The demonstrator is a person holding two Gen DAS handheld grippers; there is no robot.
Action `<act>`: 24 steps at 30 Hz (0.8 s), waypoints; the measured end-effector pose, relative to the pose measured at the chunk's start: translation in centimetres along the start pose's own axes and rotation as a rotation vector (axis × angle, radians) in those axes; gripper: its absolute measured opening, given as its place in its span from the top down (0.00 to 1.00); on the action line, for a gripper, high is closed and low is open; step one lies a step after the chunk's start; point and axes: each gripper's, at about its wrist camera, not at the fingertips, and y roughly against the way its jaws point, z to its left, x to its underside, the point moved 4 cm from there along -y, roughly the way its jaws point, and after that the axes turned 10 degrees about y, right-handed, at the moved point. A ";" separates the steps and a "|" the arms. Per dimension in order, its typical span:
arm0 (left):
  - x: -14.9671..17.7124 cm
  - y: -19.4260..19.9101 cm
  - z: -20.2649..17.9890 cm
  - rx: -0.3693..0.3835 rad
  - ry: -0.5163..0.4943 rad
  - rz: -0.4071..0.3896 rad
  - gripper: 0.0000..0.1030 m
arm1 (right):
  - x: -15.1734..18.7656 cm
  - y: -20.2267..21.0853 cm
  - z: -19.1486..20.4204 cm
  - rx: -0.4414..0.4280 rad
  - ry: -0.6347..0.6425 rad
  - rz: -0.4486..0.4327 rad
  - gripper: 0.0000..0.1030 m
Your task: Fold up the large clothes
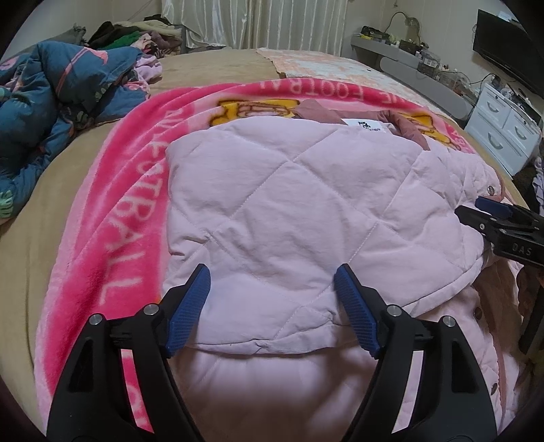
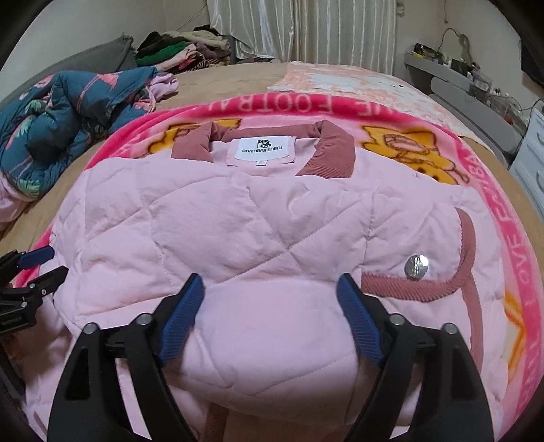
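Observation:
A pale pink quilted jacket (image 2: pixel 258 217) lies folded on a bright pink fleece blanket (image 1: pixel 112 204) on the bed. Its dusty-rose corduroy collar (image 2: pixel 326 149) and white label (image 2: pixel 263 149) face away from me. A silver snap (image 2: pixel 416 267) sits by the corduroy trim at the right. My left gripper (image 1: pixel 272 272) stands open over the jacket's near left fold, with fabric lying loose between its blue pads (image 1: pixel 190 309). My right gripper (image 2: pixel 270 278) is open wide astride a puffed fold of the jacket. Each gripper also shows at the edge of the other's view, right (image 1: pixel 482 214) and left (image 2: pixel 47 267).
A crumpled blue floral duvet (image 1: pixel 51 91) lies at the bed's left. Piled clothes (image 2: pixel 183 47) sit at the far end before pale curtains (image 2: pixel 306 30). A white drawer unit (image 1: pixel 503 125) and a cluttered grey shelf (image 1: pixel 425 71) stand on the right. Tan sheet (image 1: pixel 27 238) borders the blanket.

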 end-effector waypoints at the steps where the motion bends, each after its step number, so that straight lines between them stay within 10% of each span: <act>1: 0.1 0.1 -0.1 -0.002 0.001 0.000 0.31 | 0.1 0.2 0.1 0.003 -0.002 -0.002 0.14; 24: 0.0 2.5 -1.8 0.005 -0.007 -0.010 0.09 | 1.6 4.3 -0.4 -0.015 -0.064 -0.011 0.04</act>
